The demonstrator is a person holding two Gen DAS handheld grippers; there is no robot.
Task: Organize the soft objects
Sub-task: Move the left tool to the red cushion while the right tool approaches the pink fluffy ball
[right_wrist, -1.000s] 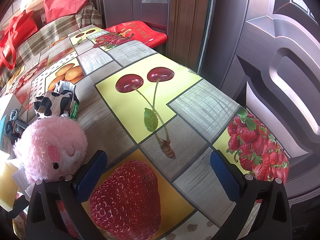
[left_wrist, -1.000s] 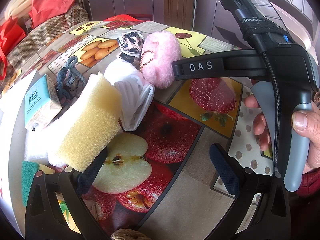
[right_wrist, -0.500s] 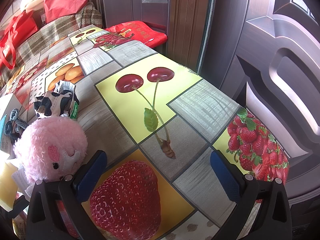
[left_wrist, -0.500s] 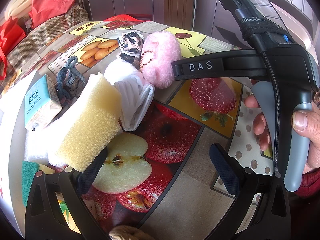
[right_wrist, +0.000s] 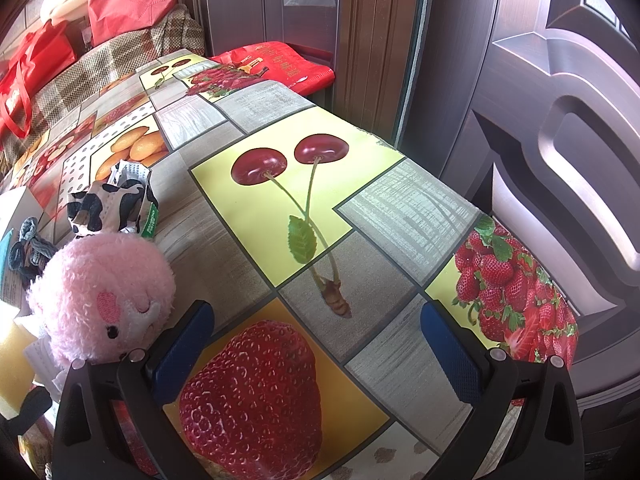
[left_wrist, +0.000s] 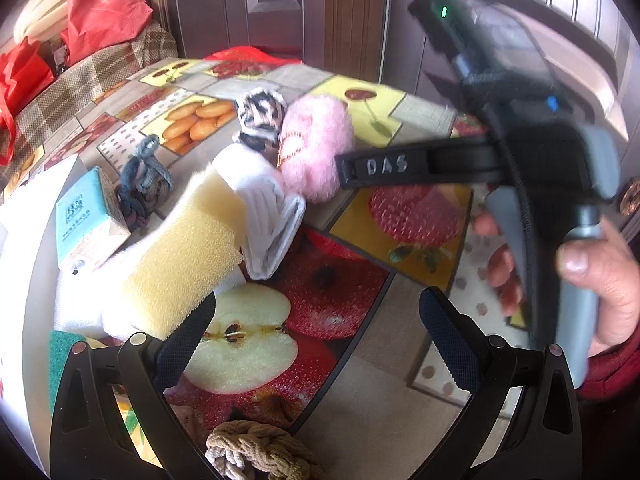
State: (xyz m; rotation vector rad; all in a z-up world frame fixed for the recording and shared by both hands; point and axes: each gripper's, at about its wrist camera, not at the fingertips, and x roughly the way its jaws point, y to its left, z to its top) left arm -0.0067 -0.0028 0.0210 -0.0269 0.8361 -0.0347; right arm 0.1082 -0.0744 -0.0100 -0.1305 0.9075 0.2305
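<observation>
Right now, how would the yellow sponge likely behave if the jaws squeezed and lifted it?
The yellow sponge looks porous, so it would probably compress and feel light. Its coarse surface should resist slipping. It leans on the white folded cloth, so lifting may shift that.

Black-framed left tool (left_wrist: 316,340), blue textured pads, silver screws; right tool (right_wrist: 316,350) alike; red sleeve (left_wrist: 616,372).

sponge (left_wrist: 180,256) left of folded cloth (left_wrist: 272,220) | plush (left_wrist: 316,148) behind cloth
</observation>
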